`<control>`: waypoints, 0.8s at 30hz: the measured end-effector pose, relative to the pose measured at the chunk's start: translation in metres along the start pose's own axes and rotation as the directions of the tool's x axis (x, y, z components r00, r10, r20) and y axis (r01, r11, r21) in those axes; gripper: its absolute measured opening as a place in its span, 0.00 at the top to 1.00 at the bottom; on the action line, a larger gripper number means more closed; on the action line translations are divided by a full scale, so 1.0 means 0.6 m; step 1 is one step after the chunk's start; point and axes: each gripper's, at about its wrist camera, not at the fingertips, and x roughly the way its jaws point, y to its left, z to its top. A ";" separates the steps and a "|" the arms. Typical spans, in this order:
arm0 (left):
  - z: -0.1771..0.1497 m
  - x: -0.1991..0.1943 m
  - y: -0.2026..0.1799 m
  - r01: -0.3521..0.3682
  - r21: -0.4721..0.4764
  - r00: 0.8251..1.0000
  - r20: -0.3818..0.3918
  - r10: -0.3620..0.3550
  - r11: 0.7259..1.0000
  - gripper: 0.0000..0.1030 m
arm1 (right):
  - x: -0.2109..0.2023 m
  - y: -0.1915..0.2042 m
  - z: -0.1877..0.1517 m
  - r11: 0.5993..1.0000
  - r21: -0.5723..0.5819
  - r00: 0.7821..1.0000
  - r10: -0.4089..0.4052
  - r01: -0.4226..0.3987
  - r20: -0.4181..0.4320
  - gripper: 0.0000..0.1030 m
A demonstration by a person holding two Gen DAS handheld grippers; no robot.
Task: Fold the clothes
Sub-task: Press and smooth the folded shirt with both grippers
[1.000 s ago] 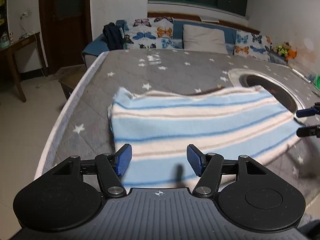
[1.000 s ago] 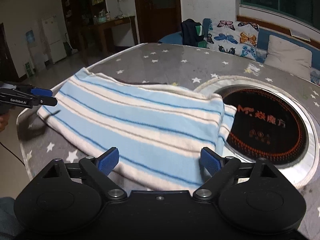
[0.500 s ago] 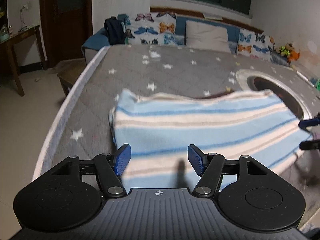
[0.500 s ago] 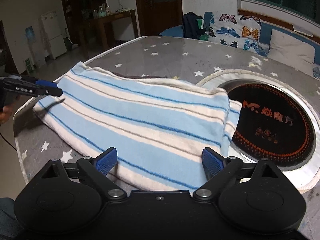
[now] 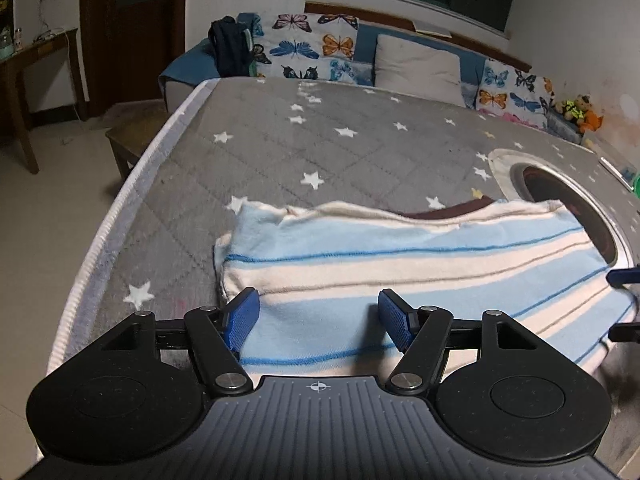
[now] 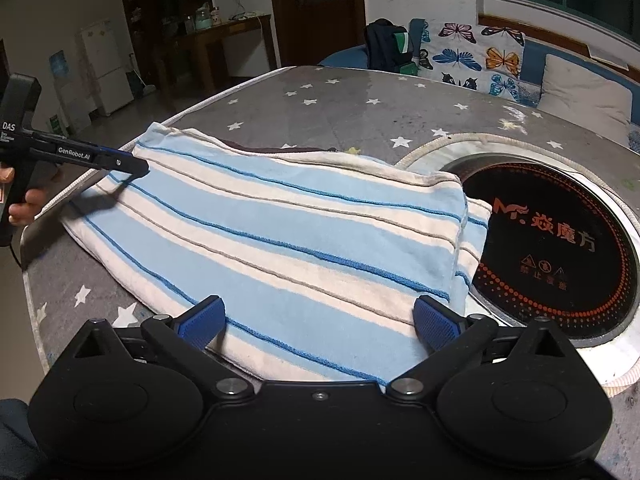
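Note:
A folded garment with light blue and cream stripes [image 5: 400,264] [image 6: 300,232] lies flat on the grey star-print table cover [image 5: 320,140]. My left gripper [image 5: 319,316] is open, hovering over the garment's near left end with nothing between its blue pads. In the right wrist view the left gripper [image 6: 120,164] reaches over the cloth's far left corner, held by a hand. My right gripper [image 6: 319,320] is open too, just above the near edge of the garment's right half. The right gripper's tips [image 5: 626,306] show at the edge of the left wrist view.
A round black cooktop [image 6: 560,240] is set into the table, and the garment's right end overlaps its rim. The table's rounded edge [image 5: 120,208] runs along the left. Beyond stand a sofa with butterfly cushions [image 5: 312,48], a dark backpack [image 5: 230,48] and a wooden stool [image 5: 136,136].
Both grippers have edged forward over the garment; the left one now reaches further over its left corner. Both stay open and the garment has not shifted.

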 end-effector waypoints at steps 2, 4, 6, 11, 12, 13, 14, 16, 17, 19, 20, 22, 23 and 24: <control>0.008 -0.003 -0.001 0.004 0.005 1.000 0.015 -0.004 1.000 0.34 | 0.001 0.000 0.001 1.000 -0.001 1.000 0.002 -0.002 -0.001 0.01; 0.016 -0.001 -0.001 0.006 0.010 1.000 0.023 -0.006 1.000 0.34 | 0.002 0.000 0.003 1.000 -0.003 1.000 0.003 -0.003 -0.002 0.01; 0.023 0.011 0.001 0.003 0.012 1.000 0.016 -0.003 1.000 0.34 | 0.003 0.000 0.005 1.000 -0.005 1.000 0.005 -0.005 -0.003 0.01; 0.027 0.046 0.011 -0.010 0.008 1.000 -0.017 0.011 1.000 0.34 | 0.005 0.001 0.009 1.000 -0.010 1.000 0.009 -0.009 -0.007 0.00; 0.027 0.053 0.015 -0.012 0.006 1.000 -0.025 0.012 1.000 0.34 | 0.006 0.001 0.009 1.000 -0.011 1.000 0.010 -0.010 -0.007 0.00; 0.029 0.053 0.016 -0.012 0.002 1.000 -0.026 0.012 1.000 0.34 | 0.007 0.001 0.010 1.000 -0.012 1.000 0.011 -0.011 -0.008 0.00; 0.030 0.054 0.017 -0.012 -0.002 1.000 -0.027 0.012 1.000 0.34 | 0.007 0.001 0.011 1.000 -0.013 1.000 0.011 -0.012 -0.009 0.00; 0.034 0.050 0.016 -0.010 -0.001 1.000 -0.019 0.010 1.000 0.34 | 0.008 0.001 0.013 1.000 -0.015 1.000 0.013 -0.013 -0.010 0.00; 0.036 0.046 0.015 -0.007 0.003 1.000 -0.011 0.008 1.000 0.34 | 0.009 0.001 0.013 1.000 -0.016 1.000 0.014 -0.014 -0.011 0.00; 0.041 0.039 0.012 0.004 0.011 1.000 0.007 -0.004 1.000 0.33 | 0.008 0.000 0.016 1.000 -0.016 1.000 0.016 -0.016 -0.008 0.00; 0.042 0.037 0.011 0.010 0.013 1.000 0.013 -0.010 1.000 0.33 | 0.007 -0.001 0.017 1.000 -0.015 1.000 0.015 -0.015 -0.006 0.00; 0.044 0.043 0.012 0.017 0.007 1.000 0.006 -0.017 1.000 0.33 | 0.010 -0.003 0.021 1.000 -0.012 1.000 0.016 -0.016 -0.006 0.00; 0.044 0.049 0.014 0.017 0.001 1.000 -0.003 -0.017 1.000 0.33 | 0.012 -0.004 0.023 1.000 -0.014 1.000 0.015 -0.015 -0.007 0.00; 0.043 0.055 0.016 0.016 -0.004 1.000 -0.013 -0.016 1.000 0.33 | 0.014 -0.005 0.024 1.000 -0.015 1.000 0.015 -0.015 -0.007 0.00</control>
